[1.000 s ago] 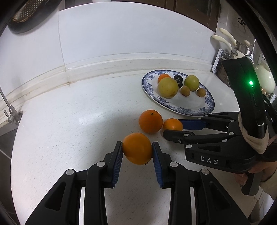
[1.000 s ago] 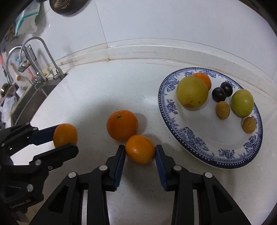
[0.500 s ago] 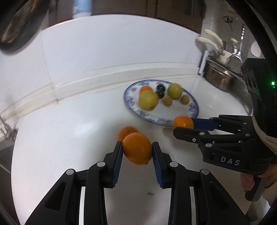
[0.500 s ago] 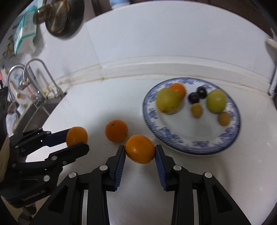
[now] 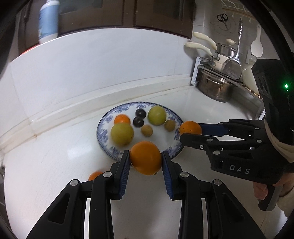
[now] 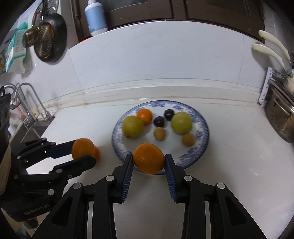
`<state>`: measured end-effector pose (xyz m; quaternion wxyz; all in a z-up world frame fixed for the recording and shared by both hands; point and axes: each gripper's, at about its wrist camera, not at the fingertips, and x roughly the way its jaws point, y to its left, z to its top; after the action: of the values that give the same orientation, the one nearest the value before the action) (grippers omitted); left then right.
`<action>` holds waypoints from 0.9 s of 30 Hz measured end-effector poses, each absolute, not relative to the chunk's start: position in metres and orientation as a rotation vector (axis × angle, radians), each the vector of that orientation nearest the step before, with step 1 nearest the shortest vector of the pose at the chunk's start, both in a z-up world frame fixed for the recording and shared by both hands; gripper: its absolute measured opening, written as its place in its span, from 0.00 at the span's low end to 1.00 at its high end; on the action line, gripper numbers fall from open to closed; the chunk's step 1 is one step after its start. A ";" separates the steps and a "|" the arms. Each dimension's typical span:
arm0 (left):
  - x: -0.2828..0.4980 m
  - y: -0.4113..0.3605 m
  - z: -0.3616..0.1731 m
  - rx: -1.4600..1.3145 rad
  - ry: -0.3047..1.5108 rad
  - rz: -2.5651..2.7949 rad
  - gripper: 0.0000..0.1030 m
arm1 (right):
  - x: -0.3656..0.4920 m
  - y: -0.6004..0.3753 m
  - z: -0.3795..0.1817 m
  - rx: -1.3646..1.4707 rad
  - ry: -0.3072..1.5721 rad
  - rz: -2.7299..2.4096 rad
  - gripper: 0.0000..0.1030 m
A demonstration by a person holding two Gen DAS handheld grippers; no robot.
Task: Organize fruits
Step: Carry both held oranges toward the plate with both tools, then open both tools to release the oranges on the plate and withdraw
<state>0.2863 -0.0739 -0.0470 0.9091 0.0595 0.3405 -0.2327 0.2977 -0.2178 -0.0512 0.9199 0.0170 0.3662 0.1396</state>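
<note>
Left orange: the orange in the left grip (image 5: 146,157) is pinched between blue pads, held in the air in front of the near rim of the plate; from the right wrist view it shows at the far left (image 6: 83,148).
Right orange: the orange in the right grip (image 6: 148,158) is squeezed between its own blue pads, over the plate's near edge; the left wrist view catches it (image 5: 190,128) at the plate's right rim.
Loose orange: a third orange (image 5: 94,175) sits on the counter, mostly hidden behind the left finger; in the right wrist view only a sliver (image 6: 96,152) peeks out behind the held one.
Plate: blue-and-white plate (image 6: 204,126) on the white counter (image 6: 229,165), near the back wall.
On the plate: two yellow-green fruits (image 6: 132,126), a small orange (image 6: 144,115), two dark plums (image 6: 159,121), two small brown fruits (image 6: 159,134), a little blurred.
Left gripper (image 5: 145,161): clamped on its orange, both pads touching the skin.
Right gripper (image 6: 148,161): clamped likewise, pads tight on both flanks.
Surroundings: steel pot (image 5: 215,88) at the right, faucet (image 6: 27,103) at the left, blue-white bottle (image 6: 96,17) up on the ledge.
</note>
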 end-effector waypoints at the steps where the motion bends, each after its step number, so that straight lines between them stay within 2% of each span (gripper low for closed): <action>1: 0.290 -0.077 -0.047 0.124 0.703 -0.487 0.32 | 0.299 -0.221 -0.052 0.034 0.754 0.286 0.35; 24: 0.352 -0.113 -0.094 0.142 0.859 -0.481 0.33 | 0.355 -0.242 -0.095 0.023 0.878 0.284 0.35; 27: 0.352 -0.112 -0.094 0.144 0.858 -0.477 0.38 | 0.357 -0.243 -0.097 0.028 0.877 0.281 0.35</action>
<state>0.3515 -0.1122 -0.0945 0.8796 0.0693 0.4114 -0.2287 0.3574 -0.2431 -0.0967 0.8957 0.0135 0.4233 0.1357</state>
